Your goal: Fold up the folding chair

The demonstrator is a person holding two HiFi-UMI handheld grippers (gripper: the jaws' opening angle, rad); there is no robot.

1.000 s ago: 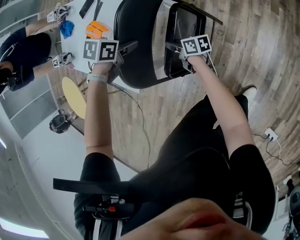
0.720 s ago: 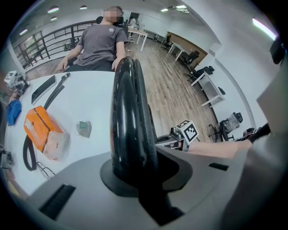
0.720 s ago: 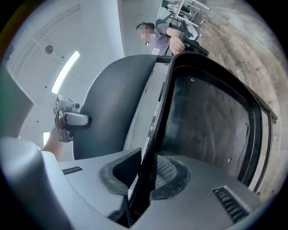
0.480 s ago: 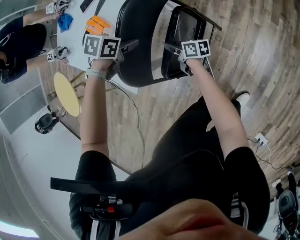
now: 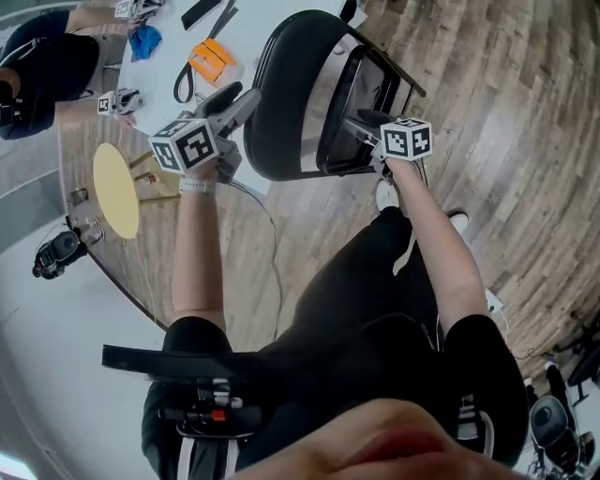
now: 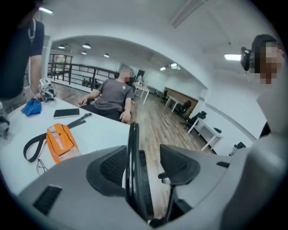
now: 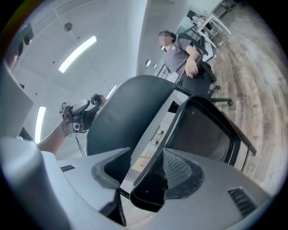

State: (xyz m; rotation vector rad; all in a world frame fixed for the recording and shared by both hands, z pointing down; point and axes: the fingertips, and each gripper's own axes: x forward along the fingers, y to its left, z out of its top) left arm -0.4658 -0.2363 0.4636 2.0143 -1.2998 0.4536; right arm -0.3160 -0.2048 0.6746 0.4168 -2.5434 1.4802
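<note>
The black folding chair (image 5: 286,94) stands half folded beside a white table, its seat (image 5: 361,108) tipped up close to the backrest. My left gripper (image 5: 228,101) is at the backrest's left edge. In the left gripper view that thin black edge (image 6: 133,152) runs between the jaws of the left gripper (image 6: 144,161), which are opening, with a gap on the right side. My right gripper (image 5: 364,122) is at the seat's near edge. In the right gripper view the seat's corner (image 7: 146,191) lies between the opening jaws of the right gripper (image 7: 146,170), clear of the left pad.
The white table (image 5: 253,28) holds an orange pouch (image 5: 214,61), a black strap and a blue cloth (image 5: 145,39). Another person's hand with a gripper (image 5: 117,101) is at the left. A round yellow stool (image 5: 114,187) and a floor cable (image 5: 272,244) lie near my left arm.
Both grippers' jaws have opened from their hold on the chair. My left gripper has risen and tilted along the backrest's edge; the right has shifted a little at the seat.
</note>
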